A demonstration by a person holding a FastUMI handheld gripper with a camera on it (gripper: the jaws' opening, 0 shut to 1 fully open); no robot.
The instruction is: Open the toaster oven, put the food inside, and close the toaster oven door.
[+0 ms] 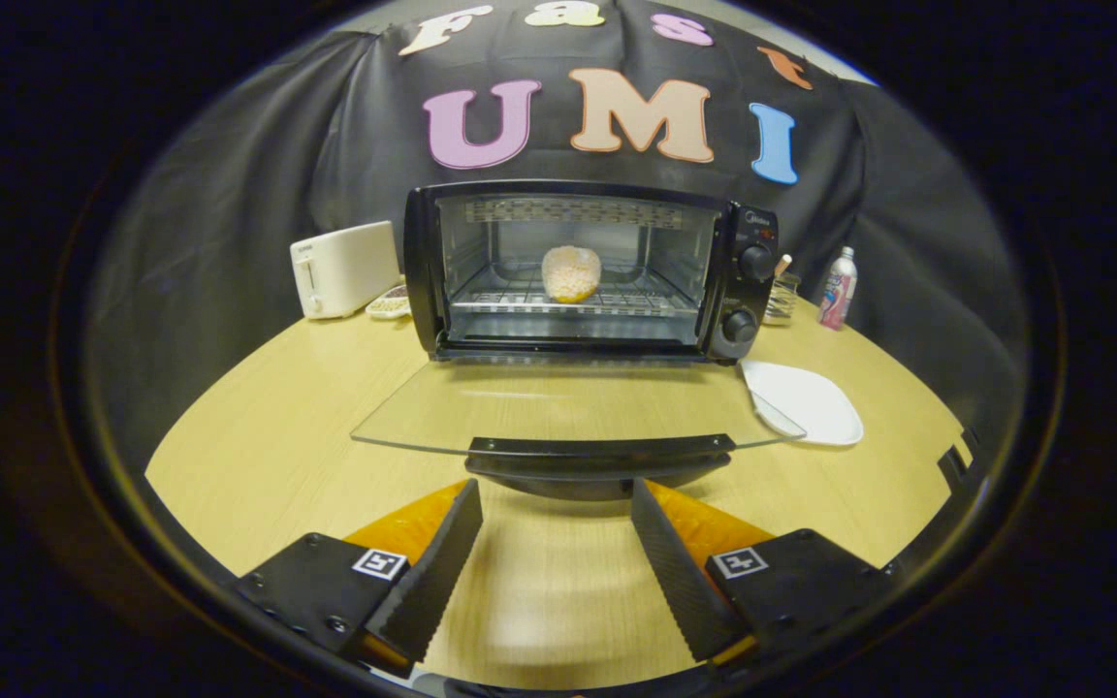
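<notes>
A black toaster oven (597,271) stands at the back of the wooden table with its glass door (568,407) folded down flat toward me. A pale round piece of food (571,273) rests on the wire rack inside. The door's black handle (599,456) lies just ahead of my fingertips. My gripper (557,499) is open, its two ridged black fingers spread wide just short of the handle, with nothing between them.
A white toaster (343,269) and a small dish (390,303) sit left of the oven. A white plate (804,400) lies right of the open door. Behind it stand a wire holder (781,296) and a bottle (838,288). The table (268,427) edge curves near my fingers.
</notes>
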